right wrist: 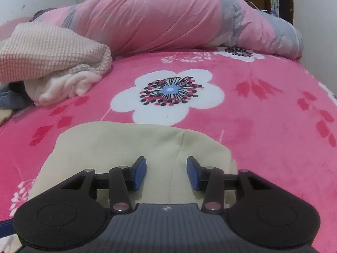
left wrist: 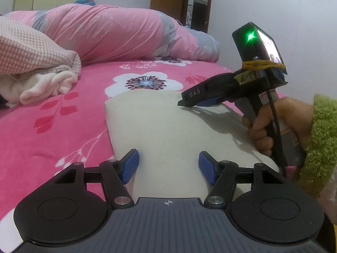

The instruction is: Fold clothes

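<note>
Cream garment apparently beneath both open jaws

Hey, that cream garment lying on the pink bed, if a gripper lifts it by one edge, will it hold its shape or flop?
The cream garment would likely flop: it lies flat with soft rounded folds. It probably weighs little, since it looks thin. On the plush bedspread it may drag rather than slide. Both the left gripper and right gripper are open.

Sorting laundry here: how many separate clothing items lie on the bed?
2 visible: a cream garment flat under both grippers, and a checked pink-and-white bundle at far left. Others may be hidden beneath it.
</note>
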`<state>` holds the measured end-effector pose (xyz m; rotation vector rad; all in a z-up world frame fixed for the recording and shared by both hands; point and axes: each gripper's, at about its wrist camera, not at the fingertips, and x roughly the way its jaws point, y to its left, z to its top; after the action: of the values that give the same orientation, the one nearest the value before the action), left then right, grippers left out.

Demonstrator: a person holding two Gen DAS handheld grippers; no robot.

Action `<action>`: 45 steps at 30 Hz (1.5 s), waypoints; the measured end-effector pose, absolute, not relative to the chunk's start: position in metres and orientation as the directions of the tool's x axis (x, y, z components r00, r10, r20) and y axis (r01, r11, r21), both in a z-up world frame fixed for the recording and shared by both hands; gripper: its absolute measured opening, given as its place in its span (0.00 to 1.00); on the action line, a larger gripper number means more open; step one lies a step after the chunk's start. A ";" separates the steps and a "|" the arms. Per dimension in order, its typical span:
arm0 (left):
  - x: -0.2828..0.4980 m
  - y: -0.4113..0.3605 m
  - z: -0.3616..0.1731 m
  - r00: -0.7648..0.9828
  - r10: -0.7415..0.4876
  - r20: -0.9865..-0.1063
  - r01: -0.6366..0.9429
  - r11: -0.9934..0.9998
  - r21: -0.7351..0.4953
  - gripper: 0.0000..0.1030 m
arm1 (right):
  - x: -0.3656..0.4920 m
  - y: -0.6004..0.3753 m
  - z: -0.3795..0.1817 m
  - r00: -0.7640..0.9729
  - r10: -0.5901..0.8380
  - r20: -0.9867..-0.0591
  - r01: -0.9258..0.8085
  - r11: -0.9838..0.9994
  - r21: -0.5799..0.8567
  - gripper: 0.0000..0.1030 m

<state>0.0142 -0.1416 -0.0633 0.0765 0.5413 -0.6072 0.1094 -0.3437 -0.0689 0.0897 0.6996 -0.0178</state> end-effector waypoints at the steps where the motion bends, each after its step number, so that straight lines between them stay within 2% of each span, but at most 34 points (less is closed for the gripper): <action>1: 0.014 -0.142 -0.063 0.688 -0.520 -0.505 0.561 0.823 -0.084 0.62 | 0.109 -0.343 -0.069 0.766 0.013 -0.643 0.047 0.996 0.075 0.44; 8: 0.021 -0.139 -0.050 0.684 -0.484 -0.545 0.521 0.848 -0.099 0.64 | 0.104 -0.348 -0.062 0.775 0.040 -0.631 0.048 0.991 0.122 0.45; 10: 0.021 -0.134 -0.044 0.691 -0.466 -0.553 0.497 0.862 -0.104 0.65 | 0.098 -0.352 -0.055 0.789 0.063 -0.611 0.046 0.986 0.161 0.53; 12: 0.025 -0.125 -0.039 0.686 -0.450 -0.571 0.462 0.876 -0.136 0.72 | 0.085 -0.359 -0.046 0.814 0.083 -0.575 0.047 0.977 0.207 0.61; 14: 0.030 -0.117 -0.033 0.679 -0.436 -0.591 0.426 0.889 -0.167 0.75 | 0.070 -0.370 -0.039 0.831 0.094 -0.549 0.056 0.966 0.251 0.67; 16: 0.035 -0.121 -0.034 0.657 -0.426 -0.621 0.419 0.892 -0.168 0.75 | 0.056 -0.385 -0.034 0.840 0.109 -0.532 0.074 0.948 0.310 0.76; 18: 0.040 -0.126 -0.035 0.634 -0.417 -0.651 0.415 0.894 -0.168 0.75 | 0.041 -0.407 -0.034 0.841 0.129 -0.525 0.102 0.916 0.389 0.81; 21: 0.047 -0.133 -0.037 0.597 -0.401 -0.695 0.408 0.898 -0.167 0.75 | 0.027 -0.443 -0.041 0.826 0.180 -0.534 0.161 0.833 0.529 0.93; 24: 0.049 -0.141 -0.039 0.583 -0.381 -0.717 0.412 0.900 -0.143 0.77 | 0.024 -0.472 -0.056 0.786 0.264 -0.558 0.204 0.742 0.638 0.94; 30: 0.046 -0.153 -0.038 0.593 -0.351 -0.725 0.429 0.899 -0.084 0.78 | 0.047 -0.472 -0.085 0.668 0.464 -0.582 0.178 0.660 0.730 0.94; 40: 0.044 -0.161 -0.036 0.597 -0.324 -0.734 0.427 0.903 -0.051 0.78 | 0.083 -0.463 -0.096 0.640 0.531 -0.555 0.138 0.631 0.763 0.98; 45: 0.044 -0.164 -0.036 0.598 -0.321 -0.735 0.428 0.902 -0.046 0.78 | 0.077 -0.465 -0.099 0.609 0.583 -0.537 0.098 0.617 0.781 0.94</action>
<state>0.0443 -0.1642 -0.0357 0.1401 0.8226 -0.4365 0.0766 -0.4649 -0.0989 0.8806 0.8911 0.3265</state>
